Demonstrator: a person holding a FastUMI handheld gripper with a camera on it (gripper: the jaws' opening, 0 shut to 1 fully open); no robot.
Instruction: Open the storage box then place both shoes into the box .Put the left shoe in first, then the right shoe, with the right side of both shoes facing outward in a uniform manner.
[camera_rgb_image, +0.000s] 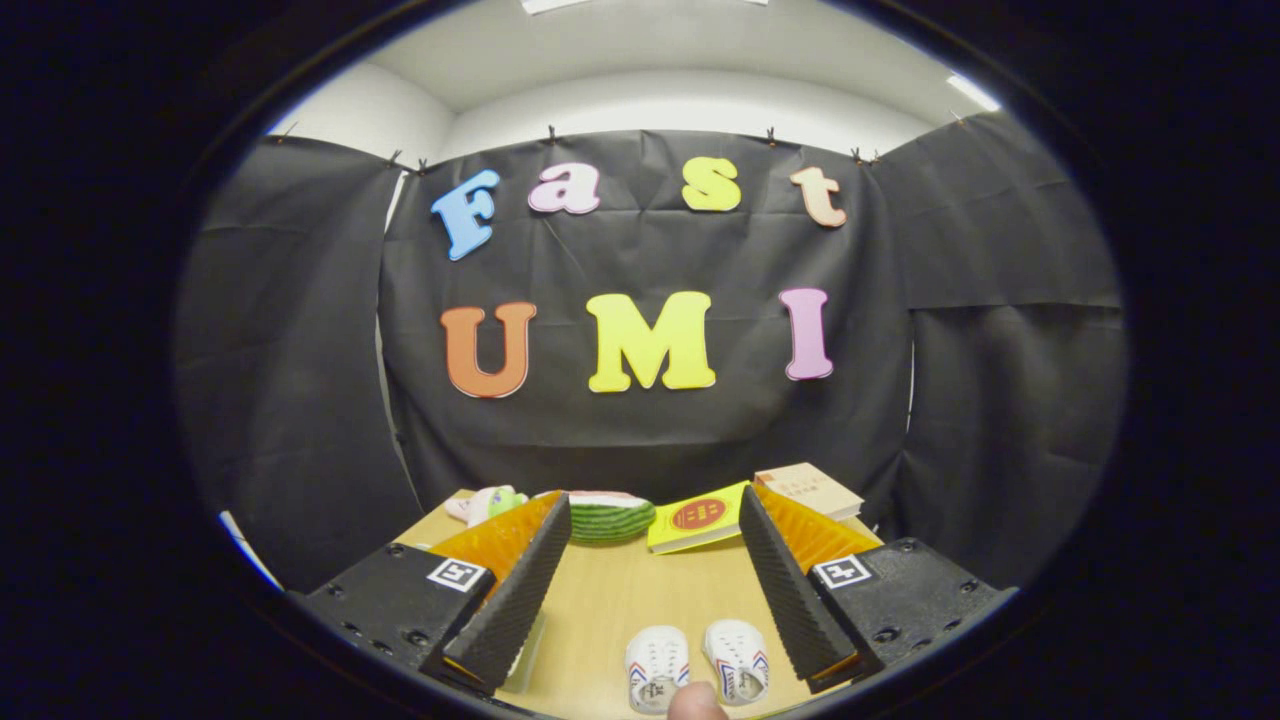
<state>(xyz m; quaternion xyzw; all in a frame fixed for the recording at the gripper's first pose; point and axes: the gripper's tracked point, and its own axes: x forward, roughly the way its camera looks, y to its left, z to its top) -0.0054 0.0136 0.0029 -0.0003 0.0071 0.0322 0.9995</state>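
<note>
Looking down past our gripper (655, 585), we see two small white shoes (697, 664) sitting side by side on the wooden table (640, 600). They have little red and blue marks on their sides. The left one (657, 668) and the right one (738, 660) are close together but not touching. They lie low between our two fingers, nearer to the right finger than to the left one. A fingertip (695, 703) pokes up just in front of the shoes.

Our gripper is spread wide and holds nothing. Its two black ridged fingers (515, 600) stand far apart, with orange parts behind them, and the bare table shows between them.

Something pale and flat (530, 650) peeks out from under the left finger, but we cannot tell what it is.

Farther away, beyond the fingers, a toy that looks like a watermelon slice (608, 516) lies at the far end of the table. Beside it on the left is a small pink and green toy (490, 504). On the right lies a yellow book (697, 517) with a red circle on it. A tan book (810, 489) rests behind the right finger, near the black wall.
</note>
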